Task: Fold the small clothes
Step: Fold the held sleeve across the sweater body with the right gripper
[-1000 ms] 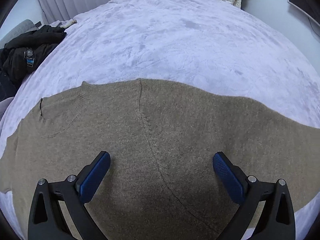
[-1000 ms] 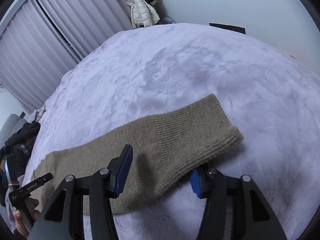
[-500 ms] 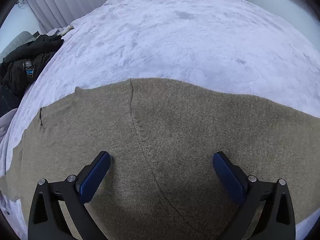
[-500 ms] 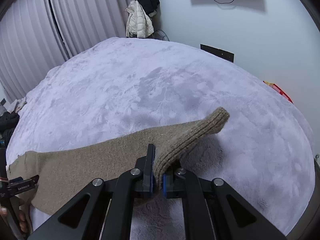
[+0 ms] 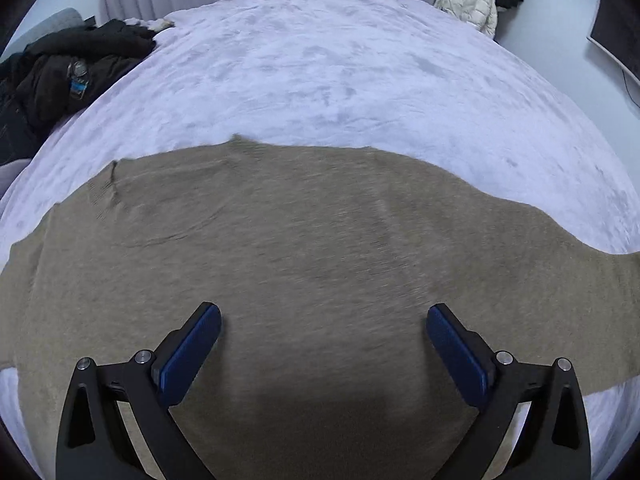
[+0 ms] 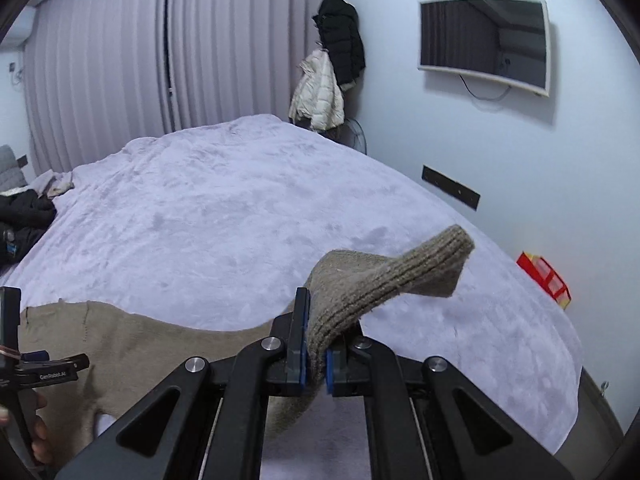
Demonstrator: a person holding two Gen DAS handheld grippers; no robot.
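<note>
A beige knit sweater (image 5: 312,248) lies spread flat on the lavender bed (image 5: 320,72). My left gripper (image 5: 323,330) hovers over the sweater's body, open, with nothing between its blue pads (image 5: 188,354). My right gripper (image 6: 317,338) is shut on the sweater's sleeve cuff (image 6: 404,276), which is lifted off the bed; the ribbed cuff end sticks up past the jaws. The sleeve trails down and left to the sweater's body (image 6: 132,344). The left gripper's body (image 6: 24,364) and a hand show at the left edge of the right wrist view.
A black jacket (image 5: 68,72) lies on the bed's far left side. White and black coats (image 6: 332,76) hang in the corner by the curtains. A wall-mounted screen (image 6: 484,44) and a red box (image 6: 544,276) on the floor lie to the right of the bed.
My right gripper closed on the sleeve cuff and raised it off the bed while rolling. My left gripper shifted sideways over the sweater, still open.
</note>
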